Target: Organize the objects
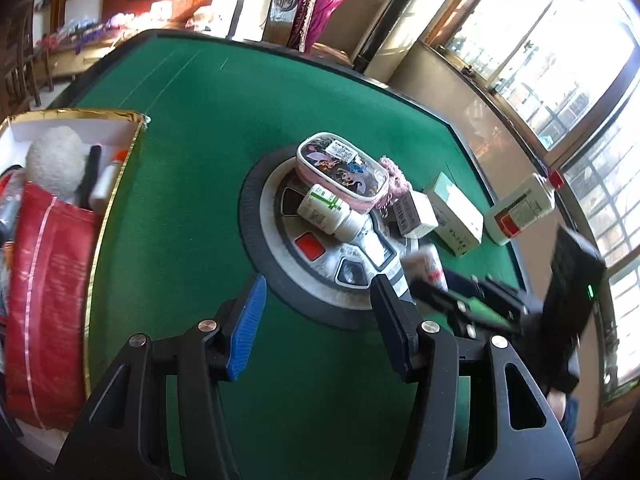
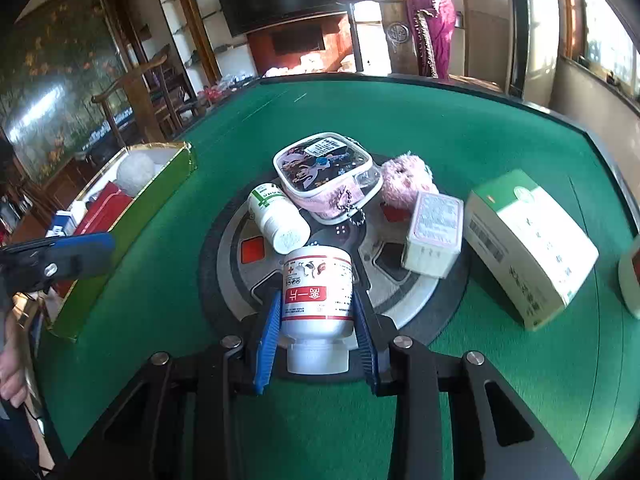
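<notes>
My right gripper [image 2: 317, 300] is shut on a white bottle with a red label [image 2: 316, 276], which lies cap towards the camera at the near edge of the round centre panel [image 2: 404, 300] of the green felt table [image 2: 460, 136]. On the panel behind it lie a white bottle with a green label [image 2: 276, 216], a pink picture pouch [image 2: 324, 172], a pink plush [image 2: 400, 178] and a small pale box [image 2: 434, 236]. My left gripper [image 1: 320, 286] hangs open and empty over the panel's near rim [image 1: 256, 248]; the right gripper [image 1: 452, 300] shows blurred beside it.
A gold-rimmed open box [image 1: 134, 148] at the table's left holds a red bag [image 1: 48, 280], a white fluffy ball [image 1: 56, 160] and other items. A green-and-white carton [image 2: 528, 240] and a large red-capped bottle [image 1: 520, 210] lie right of the panel. A person's hand [image 2: 12, 376] shows at far left.
</notes>
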